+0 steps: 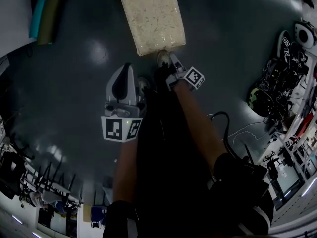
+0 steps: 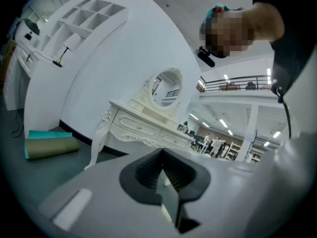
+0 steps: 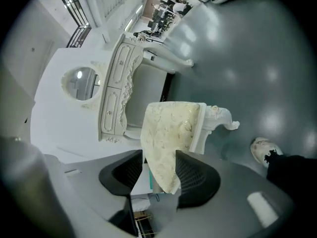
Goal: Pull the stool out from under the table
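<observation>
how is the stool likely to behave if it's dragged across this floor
The stool probably stays rigid: its carved legs look solid. It likely slides fairly easily on the glossy floor. Its padded seat may give slightly under a pinch.

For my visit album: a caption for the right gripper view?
Right claw gripping the edge of the cushioned stool, white dressing table beyond.
</observation>
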{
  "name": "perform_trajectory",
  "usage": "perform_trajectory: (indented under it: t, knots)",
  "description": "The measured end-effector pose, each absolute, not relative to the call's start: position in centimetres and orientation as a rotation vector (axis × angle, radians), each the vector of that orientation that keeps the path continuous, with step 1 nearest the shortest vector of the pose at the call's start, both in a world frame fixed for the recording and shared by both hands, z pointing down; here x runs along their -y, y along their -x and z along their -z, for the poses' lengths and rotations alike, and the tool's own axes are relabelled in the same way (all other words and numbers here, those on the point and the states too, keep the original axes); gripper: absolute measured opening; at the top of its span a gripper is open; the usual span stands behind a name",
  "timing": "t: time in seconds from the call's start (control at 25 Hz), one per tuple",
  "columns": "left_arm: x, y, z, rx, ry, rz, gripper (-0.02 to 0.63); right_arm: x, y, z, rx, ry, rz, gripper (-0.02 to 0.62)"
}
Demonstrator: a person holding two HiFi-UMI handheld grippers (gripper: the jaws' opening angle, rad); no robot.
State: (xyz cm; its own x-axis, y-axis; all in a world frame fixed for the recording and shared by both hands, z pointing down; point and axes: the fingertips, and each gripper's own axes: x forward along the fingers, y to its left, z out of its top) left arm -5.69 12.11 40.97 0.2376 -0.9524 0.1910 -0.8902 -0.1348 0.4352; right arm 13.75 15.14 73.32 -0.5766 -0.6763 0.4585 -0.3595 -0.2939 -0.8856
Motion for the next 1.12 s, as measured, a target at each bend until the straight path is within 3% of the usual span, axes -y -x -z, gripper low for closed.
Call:
perform_trajectory:
  t: [0.28, 0.68, 1.12]
  knots:
    - [-12.4, 5.3, -35.7, 1.684, -2.073, 0.211, 0.006, -13.5, -14.2, -68.0, -1.747, 1.422, 2.004, 0.001]
    - [-14.6, 7.1, -29.2, 1.707, -2.099, 0.217, 0.006, -16.5, -12.4, -61.3, -1.879, 1.497, 2.105, -0.002]
    - [-18.6, 8.6, -23.3, 1.688, -2.059, 0.237, 0.006, -16.7, -12.2, -47.3, -2.150, 1.596, 1.861, 0.000]
